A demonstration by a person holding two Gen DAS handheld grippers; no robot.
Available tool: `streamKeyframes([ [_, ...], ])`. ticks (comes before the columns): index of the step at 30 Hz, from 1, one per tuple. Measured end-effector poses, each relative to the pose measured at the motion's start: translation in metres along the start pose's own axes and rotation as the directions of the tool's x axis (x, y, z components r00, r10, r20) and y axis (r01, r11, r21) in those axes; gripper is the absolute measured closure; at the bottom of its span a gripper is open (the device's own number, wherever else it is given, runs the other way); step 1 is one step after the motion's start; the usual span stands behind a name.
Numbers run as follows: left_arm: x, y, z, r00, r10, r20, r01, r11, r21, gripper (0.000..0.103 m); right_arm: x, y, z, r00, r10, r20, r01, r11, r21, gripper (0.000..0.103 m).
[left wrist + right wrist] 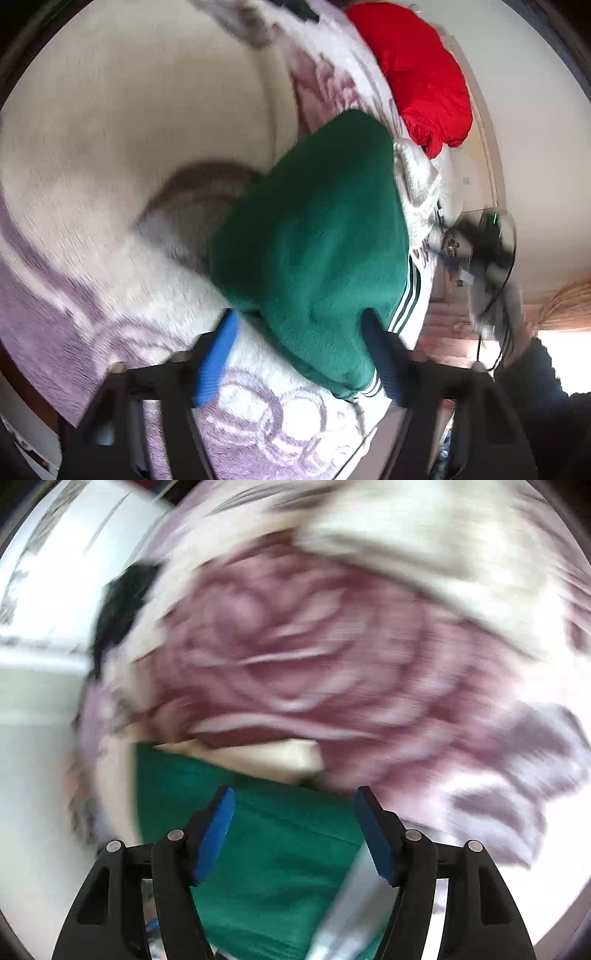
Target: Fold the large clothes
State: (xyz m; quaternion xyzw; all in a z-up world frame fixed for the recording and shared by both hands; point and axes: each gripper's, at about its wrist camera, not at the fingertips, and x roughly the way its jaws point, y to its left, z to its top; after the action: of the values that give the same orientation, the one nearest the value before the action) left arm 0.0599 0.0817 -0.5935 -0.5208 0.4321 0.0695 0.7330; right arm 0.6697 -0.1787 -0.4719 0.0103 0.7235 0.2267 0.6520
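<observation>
The green fleece garment point(314, 236) I am working on lies folded into a compact, thick bundle on the bed, its nap soft and fuzzy, with a band of white stripes point(406, 291) showing along its right edge in my left wrist view. In my right wrist view the same green cloth point(266, 849) fills the space below the fingers, with a pale strip point(347, 904) at its right side (motion blur smears everything here, so I cannot tell the detail).

My left gripper point(303, 354) stands with its blue pads apart, the garment's near corner between them, though I see no pad pressing on it. My right gripper point(295, 830) is likewise spread wide above the green cloth, nothing pinched.

The bundle rests on a plush blanket point(74, 302), cream with mauve swirls and rings. Beyond it sit a white knitted piece point(417, 177) and a red garment point(417, 74), near a pale wall point(535, 147).
</observation>
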Motion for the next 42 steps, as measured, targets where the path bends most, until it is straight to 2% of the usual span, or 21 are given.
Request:
streamKeyframes([
  [2,-0.001,-0.007,0.009,0.999,0.039,0.018,-0.039,0.999,0.014,0.033,0.002,-0.041,-0.022,1.0,0.02,-0.02,-0.018,0.994,0.112,0.033],
  [4,0.006,-0.015,0.021,0.996,0.082,0.031,-0.083,0.996,0.044,0.033,0.018,-0.067,-0.044,0.987,0.152,-0.044,-0.136,0.959,0.25,0.033],
  [6,0.017,-0.022,0.031,0.995,0.094,0.037,-0.096,0.992,0.077,0.033,0.045,-0.086,-0.07,0.933,0.358,-0.027,-0.319,0.86,0.399,0.033],
  [7,0.021,-0.026,0.035,0.992,0.117,0.045,-0.121,0.988,0.101,0.033,0.051,-0.088,-0.077,0.922,0.387,0.012,-0.356,0.836,0.417,0.043],
  [8,0.028,-0.03,0.04,0.987,0.153,0.055,-0.159,0.978,0.131,0.033,0.048,-0.089,-0.083,0.921,0.379,0.085,-0.38,0.832,0.404,0.102],
  [9,0.036,-0.033,0.045,0.986,0.16,0.049,-0.166,0.973,0.161,0.033,0.043,-0.088,-0.087,0.933,0.332,0.138,-0.359,0.852,0.38,0.1],
  [12,0.058,-0.035,0.056,0.979,0.202,0.025,-0.203,0.956,0.214,0.033,0.019,-0.089,-0.091,0.919,0.271,0.286,-0.364,0.861,0.355,0.1],
  [13,0.066,-0.033,0.057,0.975,0.222,0.01,-0.218,0.95,0.226,0.033,0.015,-0.092,-0.089,0.92,0.245,0.305,-0.348,0.869,0.351,0.1],
  [15,0.076,-0.027,0.057,0.97,0.242,-0.025,-0.23,0.947,0.225,0.033,0.024,-0.101,-0.084,0.95,0.165,0.265,-0.257,0.896,0.362,0.1],
  [18,0.069,-0.029,0.055,0.965,0.259,-0.033,-0.246,0.944,0.222,0.033,0.047,-0.114,-0.08,0.96,0.245,0.136,-0.28,0.874,0.398,0.092],
  [23,0.054,-0.051,0.064,0.969,0.245,-0.011,-0.233,0.934,0.27,0.033,0.004,-0.137,-0.111,0.938,0.283,0.203,-0.342,0.857,0.386,0.01],
  [26,0.067,-0.054,0.078,0.966,0.257,-0.017,-0.24,0.922,0.303,0.033,0.006,-0.142,-0.128,0.927,0.324,0.187,-0.372,0.855,0.361,0.007],
  [30,0.096,-0.05,0.095,0.962,0.262,-0.08,-0.221,0.915,0.338,0.032,0.066,-0.135,-0.152,0.902,0.429,0.055,-0.422,0.844,0.332,0.002],
  [32,0.108,-0.043,0.102,0.966,0.221,-0.136,-0.166,0.929,0.331,0.029,0.095,-0.132,-0.158,0.886,0.464,-0.003,-0.438,0.837,0.328,0.0],
  [34,0.111,-0.037,0.108,0.968,0.178,-0.177,-0.116,0.943,0.31,0.023,0.108,-0.136,-0.16,0.86,0.51,0.015,-0.485,0.809,0.331,0.0],
  [35,0.113,-0.035,0.11,0.969,0.153,-0.195,-0.088,0.948,0.306,0.023,0.109,-0.137,-0.16,0.844,0.536,0.017,-0.511,0.794,0.33,0.0],
  [36,0.116,-0.034,0.112,0.967,0.124,-0.222,-0.054,0.953,0.297,0.023,0.111,-0.138,-0.16,0.802,0.598,0.016,-0.568,0.754,0.33,0.0],
  [37,0.117,-0.032,0.113,0.964,0.098,-0.249,-0.024,0.958,0.284,0.022,0.114,-0.138,-0.161,0.738,0.674,0.014,-0.639,0.692,0.336,0.0],
  [38,0.12,-0.03,0.114,0.96,0.076,-0.268,0.0,0.962,0.273,0.021,0.122,-0.132,-0.163,0.631,0.776,0.008,-0.728,0.588,0.352,0.0],
  [39,0.125,-0.026,0.117,0.955,0.052,-0.291,0.026,0.965,0.26,0.019,0.127,-0.126,-0.164,0.612,0.79,-0.009,-0.739,0.576,0.35,0.0],
  [42,0.128,-0.022,0.121,0.948,-0.003,-0.318,0.081,0.969,0.232,0.021,0.145,-0.107,-0.162,0.652,0.756,-0.058,-0.702,0.632,0.329,0.0],
])
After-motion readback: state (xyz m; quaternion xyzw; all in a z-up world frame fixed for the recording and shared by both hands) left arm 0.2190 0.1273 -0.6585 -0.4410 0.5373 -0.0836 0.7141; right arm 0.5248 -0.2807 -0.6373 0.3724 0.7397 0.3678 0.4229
